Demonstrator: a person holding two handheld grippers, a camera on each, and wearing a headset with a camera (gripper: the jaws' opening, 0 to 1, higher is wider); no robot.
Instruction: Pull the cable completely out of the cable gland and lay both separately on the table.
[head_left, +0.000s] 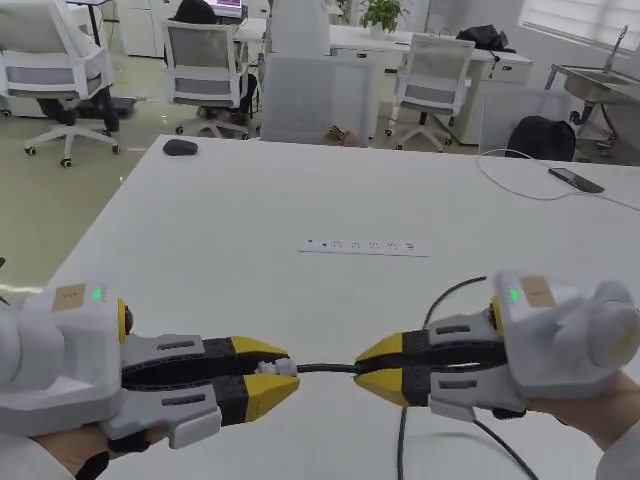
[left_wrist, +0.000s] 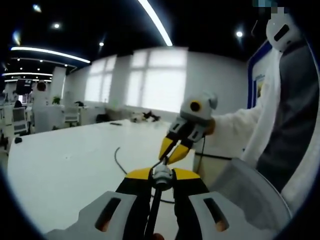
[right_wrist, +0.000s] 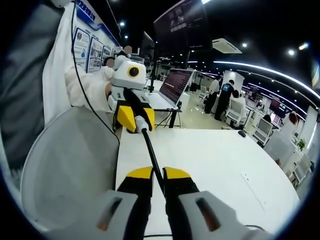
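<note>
The wide white table (head_left: 300, 200) spreads beneath both yellow-tipped claws. The left claw (head_left: 289, 369) is clamped on the gland. The right claw (head_left: 361, 368) is closed on the thin black cable (head_left: 325, 368), held straight above the table. One end enters the small white plastic cable gland (head_left: 276, 368).

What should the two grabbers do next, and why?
Probably draw the right gripper straight away from the left gripper. The left is shut on the cable gland, the right on the black cable, and the cable runs into the gland, so they are not yet apart.
</note>
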